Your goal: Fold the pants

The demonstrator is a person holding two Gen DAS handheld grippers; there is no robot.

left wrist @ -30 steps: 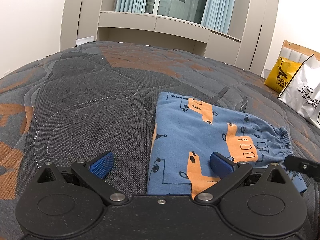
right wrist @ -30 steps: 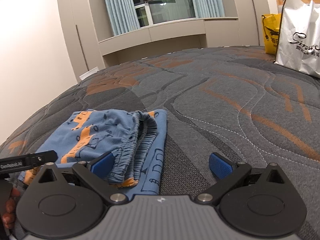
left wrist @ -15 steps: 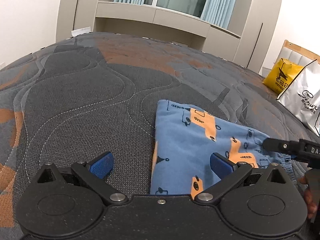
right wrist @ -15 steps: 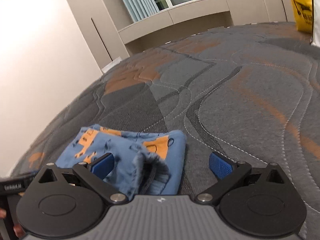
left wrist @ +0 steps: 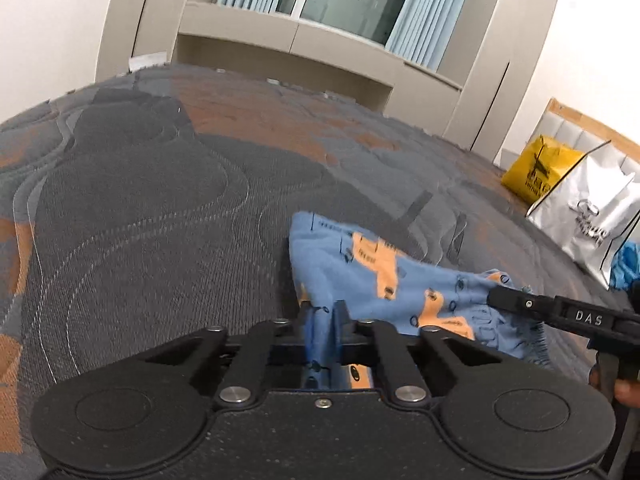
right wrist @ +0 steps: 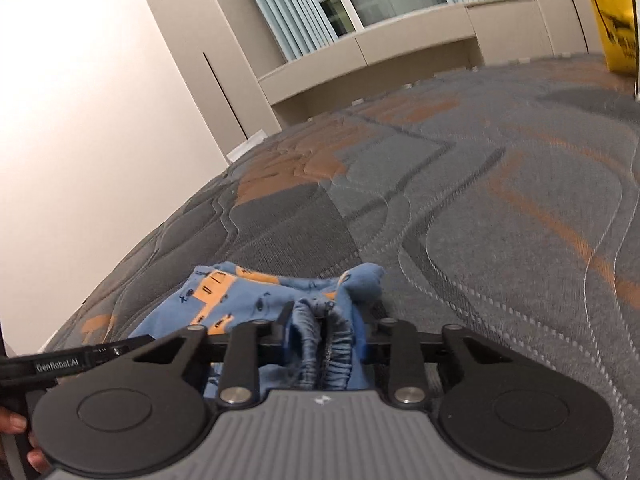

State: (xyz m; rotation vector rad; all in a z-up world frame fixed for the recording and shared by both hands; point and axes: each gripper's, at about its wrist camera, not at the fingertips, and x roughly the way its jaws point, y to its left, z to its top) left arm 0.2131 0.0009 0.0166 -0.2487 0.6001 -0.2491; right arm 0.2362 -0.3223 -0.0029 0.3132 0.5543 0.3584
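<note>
Blue pants [left wrist: 360, 276] with orange vehicle prints lie folded on the grey and orange quilted mattress [left wrist: 140, 200]. My left gripper [left wrist: 324, 316] is closing, and its pads pinch the near left edge of the fabric, which is lifted a little. From the right, my right gripper [left wrist: 496, 298] reaches onto the waistband end. In the right wrist view the pants [right wrist: 224, 292] bunch up, and my right gripper [right wrist: 324, 320] is closing with the elastic waistband [right wrist: 324, 352] squeezed between its pads. My left gripper [right wrist: 132, 344] shows at the left.
A yellow bag [left wrist: 536, 172] and a white shopping bag [left wrist: 588, 216] stand at the far right of the mattress by a headboard. Beige cabinets and a curtained window [left wrist: 340, 4] rise beyond the far edge. A white wall [right wrist: 100, 120] lies to the left.
Both grippers went from wide open to closed on the pants. The cloth, flat before, is now bunched and raised at both gripped ends.
</note>
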